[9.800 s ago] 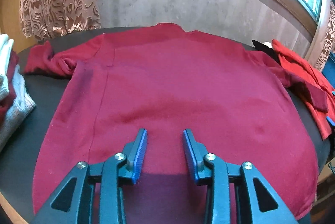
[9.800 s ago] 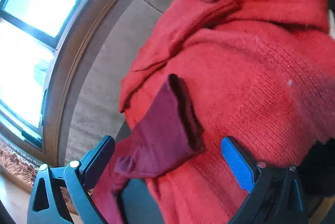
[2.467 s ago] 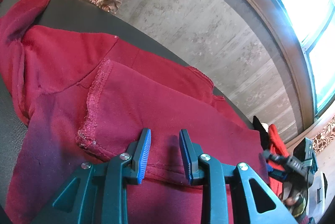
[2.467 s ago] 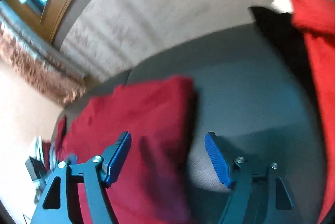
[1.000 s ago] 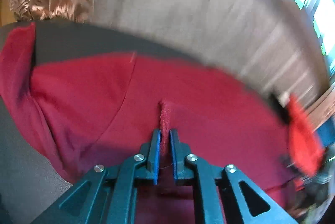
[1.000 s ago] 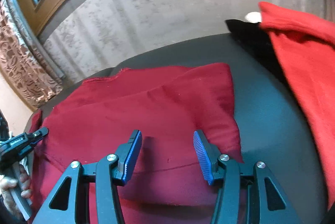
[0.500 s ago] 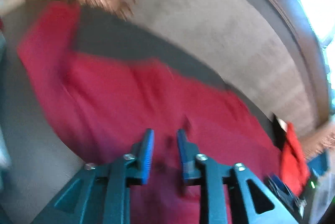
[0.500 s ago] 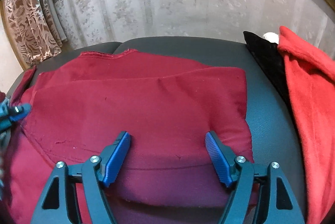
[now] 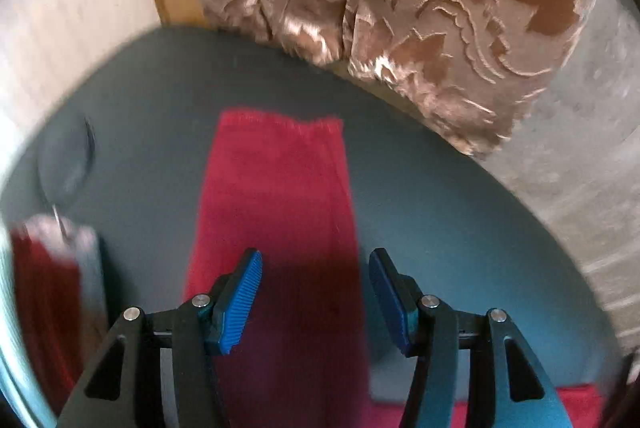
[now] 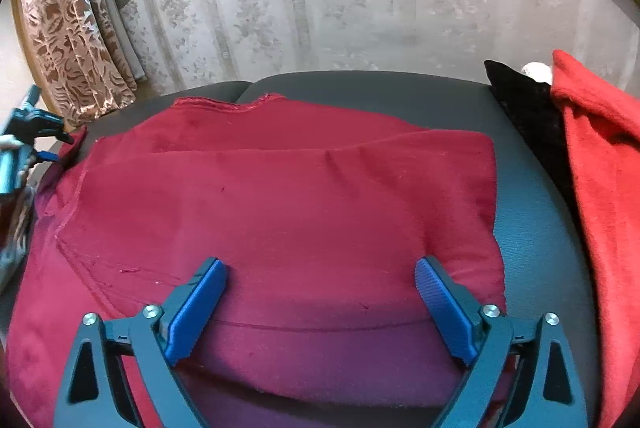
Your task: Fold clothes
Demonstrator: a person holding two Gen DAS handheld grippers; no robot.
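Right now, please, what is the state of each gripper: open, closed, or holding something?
Left gripper: open, holding nothing, over the sleeve.
Right gripper: open wide, holding nothing, over the folded sweater.

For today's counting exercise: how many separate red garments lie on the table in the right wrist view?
2. The maroon sweater is spread across the middle under the right hand-held gripper; a brighter red sweater is heaped at the right edge. Others may be hidden.

My left gripper (image 9: 315, 298) has its 2 jaws spread apart, gripping nothing. Right gripper (image 10: 320, 308) is spread even wider, also holding nothing.
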